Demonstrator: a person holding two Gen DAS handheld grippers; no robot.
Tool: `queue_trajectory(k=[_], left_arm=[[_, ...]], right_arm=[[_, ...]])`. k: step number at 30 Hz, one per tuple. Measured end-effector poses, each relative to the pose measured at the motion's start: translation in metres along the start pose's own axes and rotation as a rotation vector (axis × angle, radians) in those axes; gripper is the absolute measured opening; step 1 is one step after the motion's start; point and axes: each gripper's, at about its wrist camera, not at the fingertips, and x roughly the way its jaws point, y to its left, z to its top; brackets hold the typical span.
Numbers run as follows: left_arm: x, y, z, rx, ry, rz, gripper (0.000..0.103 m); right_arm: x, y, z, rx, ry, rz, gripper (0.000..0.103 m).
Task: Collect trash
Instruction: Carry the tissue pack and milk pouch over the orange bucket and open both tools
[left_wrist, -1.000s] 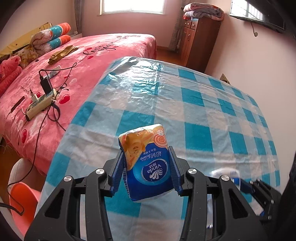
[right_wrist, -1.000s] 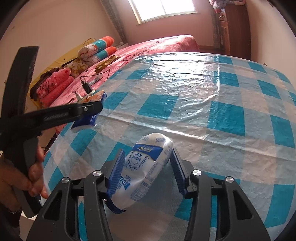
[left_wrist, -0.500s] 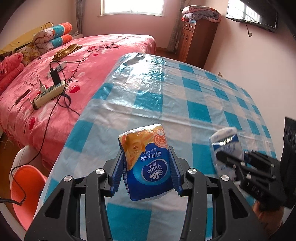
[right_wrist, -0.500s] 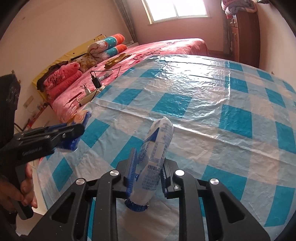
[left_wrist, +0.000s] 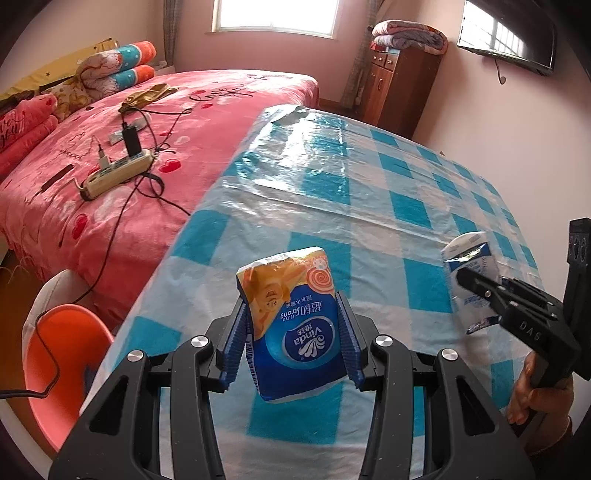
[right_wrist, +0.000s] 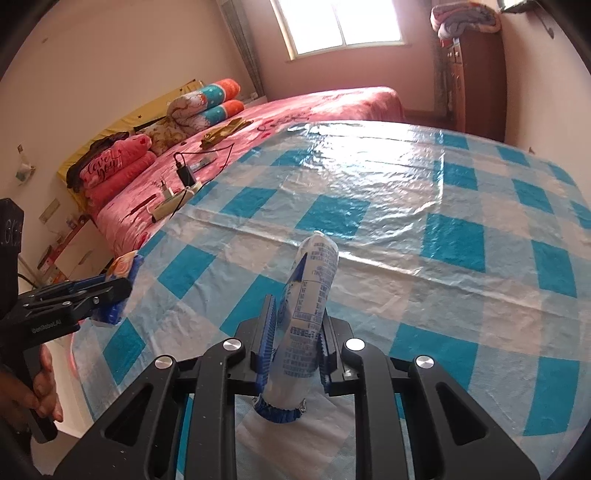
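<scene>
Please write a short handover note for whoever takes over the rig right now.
Left gripper: shut on the tissue pack, held above the checked tablecloth.
Right gripper: shut on the white-and-blue wrapper, also lifted.
Done: both pieces of trash are picked up.
Left: drop both into a bin; none is in view, so find it first.
</scene>
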Motion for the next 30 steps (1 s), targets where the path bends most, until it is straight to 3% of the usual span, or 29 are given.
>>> queue_trajectory(k=[14, 30], left_arm=[[-0.022, 0.036, -0.011, -0.023, -0.04, 0.066, 0.047], [-0.042, 0.088, -0.022, -0.074, -0.061, 0.148, 0.047]], right_arm=[[-0.007, 0.014, -0.01, -0.032, 0.0, -0.063, 0.022], [-0.009, 0.058, -0.01, -0.103, 0.035, -0.031, 0.022]])
